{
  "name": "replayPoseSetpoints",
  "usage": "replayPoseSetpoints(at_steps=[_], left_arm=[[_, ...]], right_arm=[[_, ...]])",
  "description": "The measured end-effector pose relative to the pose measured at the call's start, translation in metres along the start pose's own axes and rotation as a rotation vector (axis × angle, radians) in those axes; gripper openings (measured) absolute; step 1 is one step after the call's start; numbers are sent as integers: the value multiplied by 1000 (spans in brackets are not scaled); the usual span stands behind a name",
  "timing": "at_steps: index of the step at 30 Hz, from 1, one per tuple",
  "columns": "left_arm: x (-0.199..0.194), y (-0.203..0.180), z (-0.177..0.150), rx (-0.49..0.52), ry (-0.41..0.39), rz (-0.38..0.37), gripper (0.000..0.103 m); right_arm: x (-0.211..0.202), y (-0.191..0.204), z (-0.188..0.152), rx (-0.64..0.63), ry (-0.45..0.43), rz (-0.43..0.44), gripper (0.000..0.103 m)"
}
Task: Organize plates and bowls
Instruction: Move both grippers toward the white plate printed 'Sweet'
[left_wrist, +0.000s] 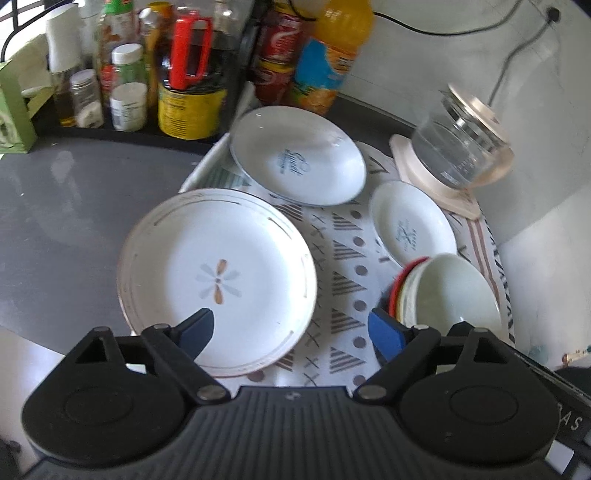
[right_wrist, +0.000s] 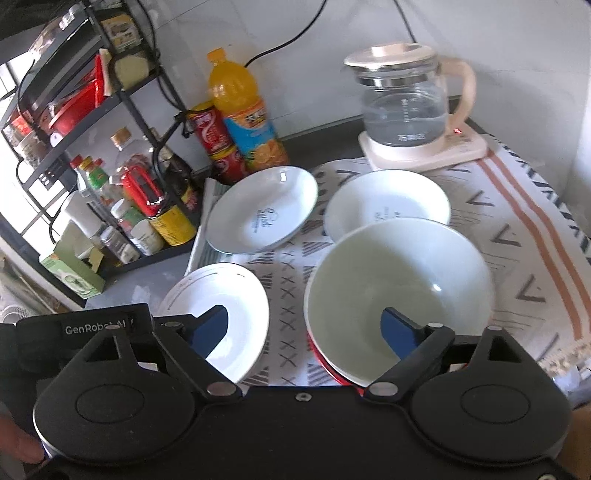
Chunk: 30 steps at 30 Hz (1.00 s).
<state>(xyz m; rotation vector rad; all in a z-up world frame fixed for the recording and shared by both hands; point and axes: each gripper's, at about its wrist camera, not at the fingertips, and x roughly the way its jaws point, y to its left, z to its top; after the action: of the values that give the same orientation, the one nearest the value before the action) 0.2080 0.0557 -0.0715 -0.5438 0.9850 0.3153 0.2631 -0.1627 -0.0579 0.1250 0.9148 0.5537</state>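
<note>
A white plate with a flower motif (left_wrist: 218, 277) lies at the left edge of the patterned cloth (left_wrist: 343, 258). Behind it sits a deep plate with blue script (left_wrist: 299, 155), and to the right a smaller printed plate (left_wrist: 412, 225). A stack of bowls (left_wrist: 454, 291), pale green-white on top and red lower down, stands at the near right. My left gripper (left_wrist: 290, 317) hangs open above the flower plate's right edge, holding nothing. My right gripper (right_wrist: 303, 312) is open over the left rim of the bowl stack (right_wrist: 399, 280), its pads apart from it. The flower plate (right_wrist: 225, 295) lies below its left finger.
A glass kettle (right_wrist: 406, 103) on its cream base stands at the back right by the wall. An orange juice bottle (right_wrist: 243, 110) and red cans (right_wrist: 218, 140) stand behind the plates. A black rack with bottles and jars (right_wrist: 140, 206) fills the left. Grey counter (left_wrist: 62, 206) lies left of the cloth.
</note>
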Motion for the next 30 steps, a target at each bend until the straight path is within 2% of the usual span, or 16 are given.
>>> replayPoseSetpoints(at_steps=[5, 13, 19, 28, 30], left_arm=[[2, 11, 14, -46, -22, 12, 89], [15, 24, 43, -134, -43, 58, 89], [29, 33, 68, -189, -66, 51, 89], [58, 45, 99, -289, -99, 32, 84], [67, 46, 105, -306, -97, 25, 79]], right_arm=[[15, 9, 14, -28, 18, 27, 96], [46, 15, 46, -73, 50, 65, 96], [72, 10, 72, -97, 68, 77, 95], [118, -10, 110, -82, 121, 89, 76], [131, -15, 118, -67, 144, 92, 71]])
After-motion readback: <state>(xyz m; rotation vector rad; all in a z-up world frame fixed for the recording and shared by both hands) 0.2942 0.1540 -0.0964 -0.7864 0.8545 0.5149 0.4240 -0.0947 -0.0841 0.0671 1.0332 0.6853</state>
